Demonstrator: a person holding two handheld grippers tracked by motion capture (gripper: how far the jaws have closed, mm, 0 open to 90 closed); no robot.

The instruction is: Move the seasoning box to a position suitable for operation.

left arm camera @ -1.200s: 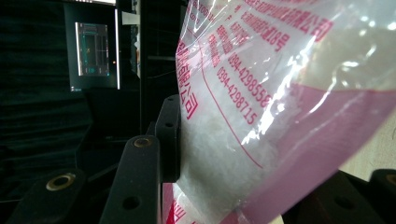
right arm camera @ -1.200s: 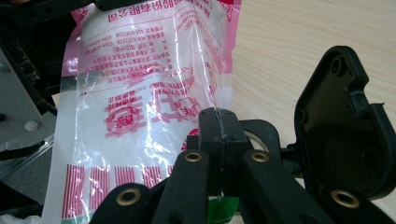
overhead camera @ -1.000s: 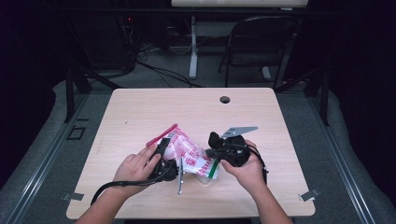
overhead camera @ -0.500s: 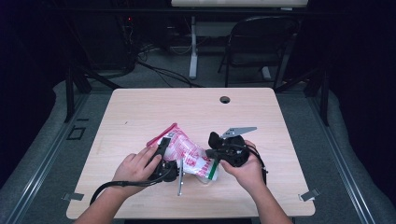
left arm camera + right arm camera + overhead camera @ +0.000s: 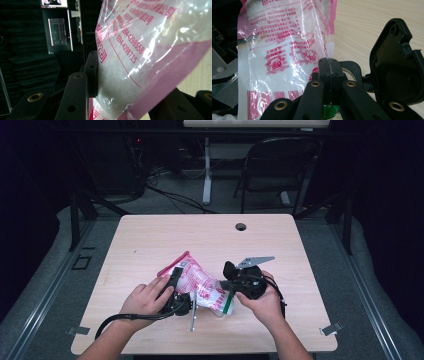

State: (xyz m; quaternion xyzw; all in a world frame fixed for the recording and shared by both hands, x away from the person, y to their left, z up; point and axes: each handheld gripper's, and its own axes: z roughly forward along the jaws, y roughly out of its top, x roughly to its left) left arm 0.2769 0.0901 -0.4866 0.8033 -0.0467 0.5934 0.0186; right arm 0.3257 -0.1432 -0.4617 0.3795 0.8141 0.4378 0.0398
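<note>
Almost nothing moved since the earlier picture: bag and both hands in the same spot, only the left jaws a tiny bit tighter.

A see-through plastic bag (image 5: 199, 284) with pink edges and red writing, full of white grains, lying near the front middle of the table (image 5: 150, 235). Held from both sides, between the two hands. One pink corner pointing up and away toward the far side of the table.

On the left end of the bag, the left gripper (image 5: 176, 292), held in the left hand (image 5: 145, 299). Jaws partly spread, with the fat part of the bag squeezed between them. In the left gripper view, one black jaw pressed flat against the bag (image 5: 140, 57) and the other jaw low on the far side, under the pink edge.

On the right end, the right gripper (image 5: 227, 287), held in the right hand (image 5: 262, 302). Jaws pressed tight together, pinching the thin flat edge of the bag. In the right gripper view, the two black jaws (image 5: 329, 75) meeting in the middle with the bag's edge (image 5: 287, 50) caught there, and a bit of green showing just below.

A thin metal stick (image 5: 192, 319) lying on the table just in front of the bag, near the left gripper. A small round hole (image 5: 241, 226) in the table far behind. A black cable (image 5: 120, 317) trailing from the left gripper.
</note>
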